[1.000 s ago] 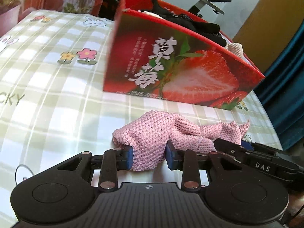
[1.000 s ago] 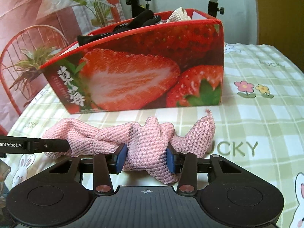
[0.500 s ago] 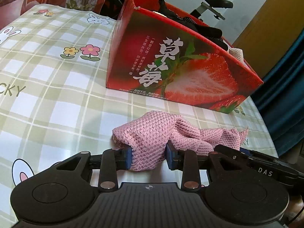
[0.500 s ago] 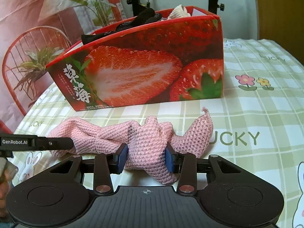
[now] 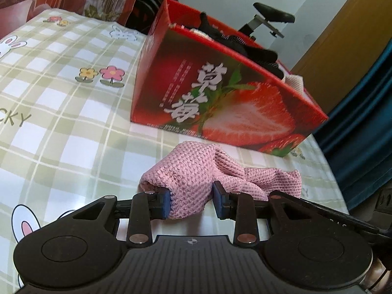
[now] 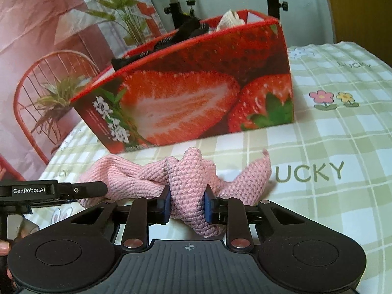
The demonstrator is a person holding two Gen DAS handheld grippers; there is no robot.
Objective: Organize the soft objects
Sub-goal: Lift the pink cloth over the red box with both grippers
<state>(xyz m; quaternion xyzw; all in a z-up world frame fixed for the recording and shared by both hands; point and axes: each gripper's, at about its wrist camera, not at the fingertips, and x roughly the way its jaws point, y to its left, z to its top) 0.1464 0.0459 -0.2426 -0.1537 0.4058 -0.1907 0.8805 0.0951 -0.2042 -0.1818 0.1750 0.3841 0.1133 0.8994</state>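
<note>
A pink knitted cloth (image 5: 196,166) lies crumpled on the checked tablecloth, just in front of a red strawberry box (image 5: 220,103). My left gripper (image 5: 191,203) is shut on the cloth's left end, which bulges between the blue pads. My right gripper (image 6: 187,205) grips a raised fold of the same cloth (image 6: 186,171), its jaws still closing and the pads pressing into the knit. The other gripper's finger shows at each view's edge: the right finger (image 5: 318,210) and the left finger (image 6: 90,188). Black fabric items and a cream knit piece (image 6: 230,18) stick out of the box (image 6: 196,98).
The tablecloth (image 5: 61,122) carries flower and rabbit prints. A red wire chair (image 6: 31,93) and plants stand beyond the table's left edge in the right wrist view. An exercise bike (image 5: 269,19) is behind the box, and a blue curtain (image 5: 362,122) hangs at the right.
The right gripper's jaws have narrowed on the cloth, pinching the fold thinner and taller. The left grip looks unchanged, and both views have tilted slightly.
</note>
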